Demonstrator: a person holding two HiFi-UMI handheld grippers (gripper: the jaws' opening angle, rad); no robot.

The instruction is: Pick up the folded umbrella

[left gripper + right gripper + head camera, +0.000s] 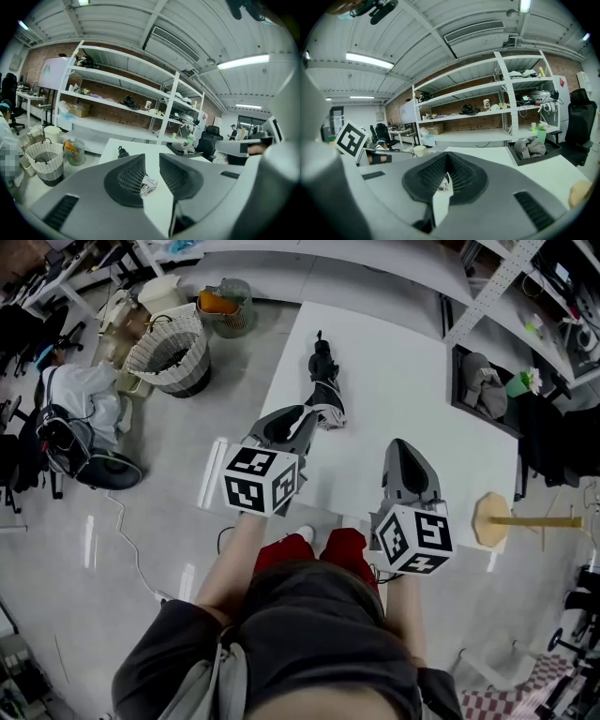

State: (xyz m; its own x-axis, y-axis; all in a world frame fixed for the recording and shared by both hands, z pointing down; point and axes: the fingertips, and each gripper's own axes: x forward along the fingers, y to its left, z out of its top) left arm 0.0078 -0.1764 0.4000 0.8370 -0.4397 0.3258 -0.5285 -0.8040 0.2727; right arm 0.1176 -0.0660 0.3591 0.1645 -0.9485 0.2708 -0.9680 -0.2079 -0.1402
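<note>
the folded umbrella [323, 381] lies dark and lengthwise on the white worktop [403, 362], near its left edge, handle end pointing away from the person and its pale, crumpled near end towards them. the left gripper [309, 418] sits low just at that near end. in the left gripper view its jaws stand a little apart with nothing clamped. a scrap of the pale end shows in the gap, and the umbrella's handle end [123, 152] pokes up beyond the left jaw. the right gripper [398, 444] hangs over bare worktop to the right, well apart from the umbrella. in the right gripper view its jaw tips meet, closed on nothing. off the worktop's left side a woven basket [173, 357] stands on the floor. a round wooden stand [495, 519] sits at the worktop's right edge.
</note>
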